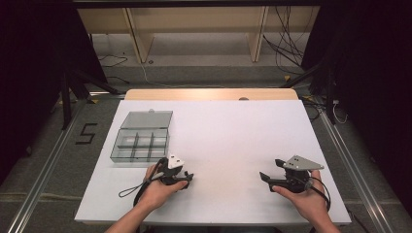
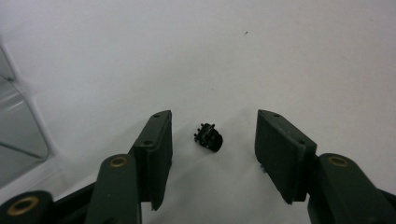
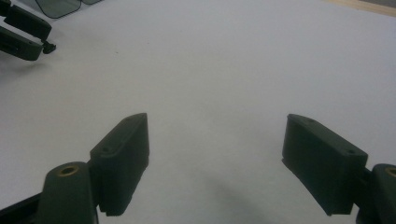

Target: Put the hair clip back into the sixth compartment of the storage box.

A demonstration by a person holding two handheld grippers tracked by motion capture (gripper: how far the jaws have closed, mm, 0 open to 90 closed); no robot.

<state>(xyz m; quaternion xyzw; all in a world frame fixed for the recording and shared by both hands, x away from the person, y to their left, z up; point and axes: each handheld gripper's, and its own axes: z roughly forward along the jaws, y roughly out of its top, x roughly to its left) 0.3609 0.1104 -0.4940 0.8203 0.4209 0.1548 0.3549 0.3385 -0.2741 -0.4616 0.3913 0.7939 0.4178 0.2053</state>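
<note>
On the white worktop (image 1: 228, 141), a small black toothed part (image 2: 208, 138) lies between the spread jaws of the left tongs (image 2: 212, 140), touching neither. The right tongs (image 3: 217, 156) hang open too, well apart to the right, holding nothing. A clear compartment box (image 1: 140, 144) with its lid open sits just behind the left hand (image 1: 158, 190). The risk, as I judge it: the part is tiny and rounded, so an off-centre squeeze could flick it out sideways, or the jaw tips could skid over it and leave it lying flat.
</note>
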